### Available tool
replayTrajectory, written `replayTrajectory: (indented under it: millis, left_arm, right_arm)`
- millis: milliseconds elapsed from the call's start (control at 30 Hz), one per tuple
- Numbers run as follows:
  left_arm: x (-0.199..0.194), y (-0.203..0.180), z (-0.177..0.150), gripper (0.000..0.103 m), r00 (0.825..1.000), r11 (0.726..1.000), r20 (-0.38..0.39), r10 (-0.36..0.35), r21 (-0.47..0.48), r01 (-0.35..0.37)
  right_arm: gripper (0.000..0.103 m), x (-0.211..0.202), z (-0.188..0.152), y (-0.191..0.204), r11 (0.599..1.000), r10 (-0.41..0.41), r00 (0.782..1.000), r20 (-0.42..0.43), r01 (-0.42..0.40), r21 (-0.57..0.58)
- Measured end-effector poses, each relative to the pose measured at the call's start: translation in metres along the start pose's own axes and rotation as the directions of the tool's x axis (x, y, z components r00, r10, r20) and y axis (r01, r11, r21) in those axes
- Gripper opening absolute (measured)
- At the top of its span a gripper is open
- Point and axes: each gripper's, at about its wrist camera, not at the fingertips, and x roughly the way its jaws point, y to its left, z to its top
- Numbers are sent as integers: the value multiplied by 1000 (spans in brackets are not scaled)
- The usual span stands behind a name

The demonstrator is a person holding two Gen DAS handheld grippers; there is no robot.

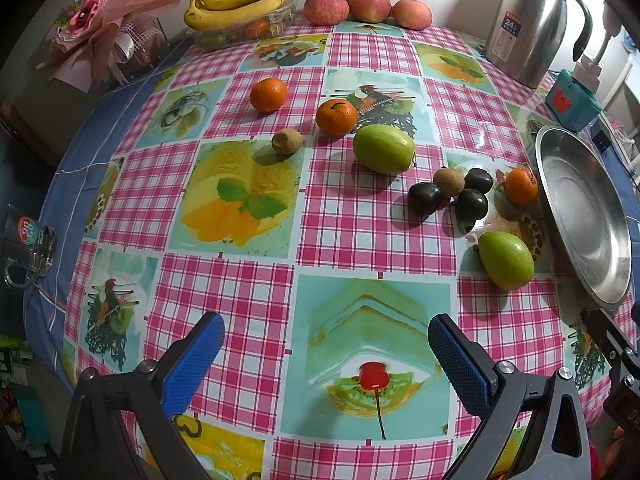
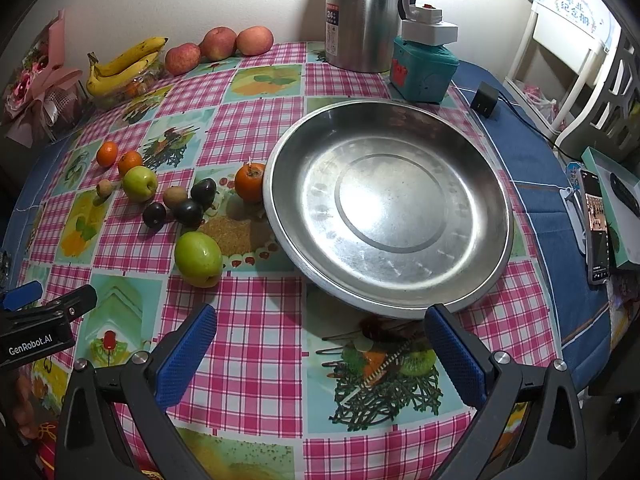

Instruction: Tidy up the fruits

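Your left gripper [image 1: 324, 344] hangs spread wide over the tablecloth [image 1: 248, 288], gripping nothing, and your right gripper [image 2: 320, 338] is just as wide and bare, right at the near rim of the steel pan [image 2: 388, 204]. The pan holds no fruit. Just left of the pan sits a tangerine [image 2: 249, 182], touching its rim; further left of it huddle three dark plums [image 2: 188, 213] and a small brown fruit [image 2: 175, 197]. A green apple [image 2: 198, 259] lies near the pan's left rim, another [image 2: 139, 183] beyond the plums. Behind the pan a kettle [image 2: 362, 12] is cut off at the top. Far left of the pan, bananas [image 2: 124, 66] cover a clear bowl whose contents are hard to make out.
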Motion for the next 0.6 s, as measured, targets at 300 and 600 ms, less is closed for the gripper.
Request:
replayTrajectory:
  millis: [300,600]
  left_arm:
    - [1,0,0,103,1000,1000,-4,0,-6,0]
    - [1,0,0,103,1000,1000,-4,0,-5,0]
  right_arm:
    - [103,1,-1,0,1000,1,1000,-1,-1,1]
    - [103,1,-1,1,1000,3,1000,-4,-3,-1]
